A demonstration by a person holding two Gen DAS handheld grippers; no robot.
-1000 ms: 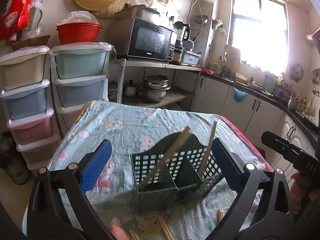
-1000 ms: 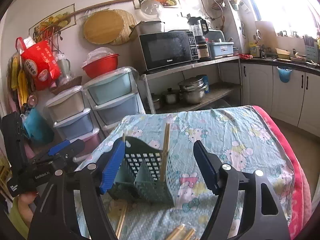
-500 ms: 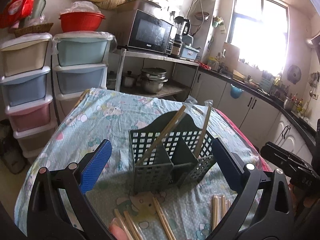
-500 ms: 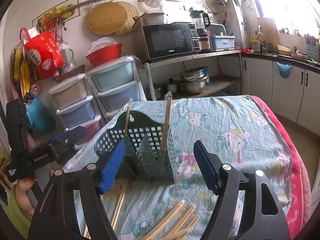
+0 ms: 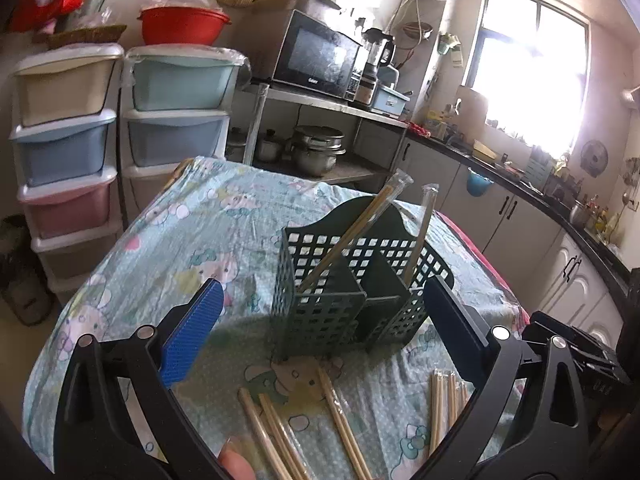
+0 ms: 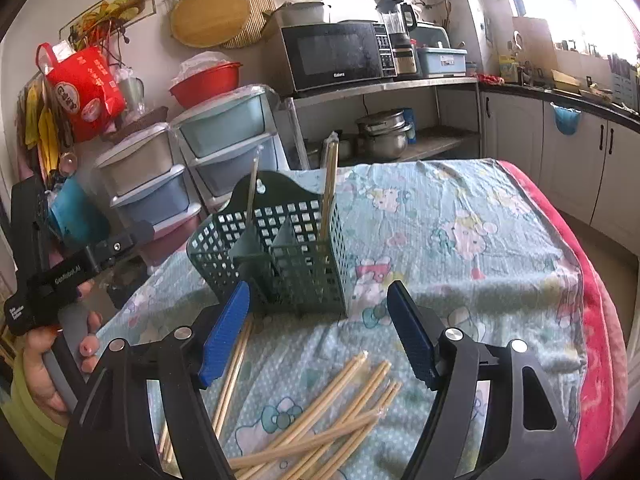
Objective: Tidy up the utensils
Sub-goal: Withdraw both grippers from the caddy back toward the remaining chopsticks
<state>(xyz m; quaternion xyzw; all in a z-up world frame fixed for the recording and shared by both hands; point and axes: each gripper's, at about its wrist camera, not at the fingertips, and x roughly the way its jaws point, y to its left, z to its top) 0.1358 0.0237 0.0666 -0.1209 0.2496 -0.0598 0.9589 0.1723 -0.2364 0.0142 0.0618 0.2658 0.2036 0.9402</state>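
A dark green lattice utensil caddy (image 5: 352, 280) stands on the cartoon-print tablecloth (image 5: 192, 232). Two wrapped chopsticks (image 5: 360, 232) lean in its compartments. Loose chopsticks (image 5: 280, 436) lie on the cloth in front of it, with more (image 5: 444, 404) to the right. My left gripper (image 5: 323, 280) is open just short of the caddy, with nothing between its blue pads. In the right wrist view the caddy (image 6: 280, 248) sits ahead, and a pile of chopsticks (image 6: 320, 428) lies below my open, empty right gripper (image 6: 318, 286). A hand (image 6: 44, 368) holds the left gripper (image 6: 80, 264) at the left edge.
Stacked plastic drawers (image 5: 68, 140) stand beyond the table's far left. A shelf with a microwave (image 5: 316, 60) and pots (image 5: 316, 152) stands behind the table. Cabinets (image 6: 560, 152) run along the right. The table's pink edge (image 6: 596, 300) drops off at the right.
Both grippers have sunk toward the table. The caddy now sits higher in both views, and the loose chopsticks on the cloth have come into sight. Both stay open.
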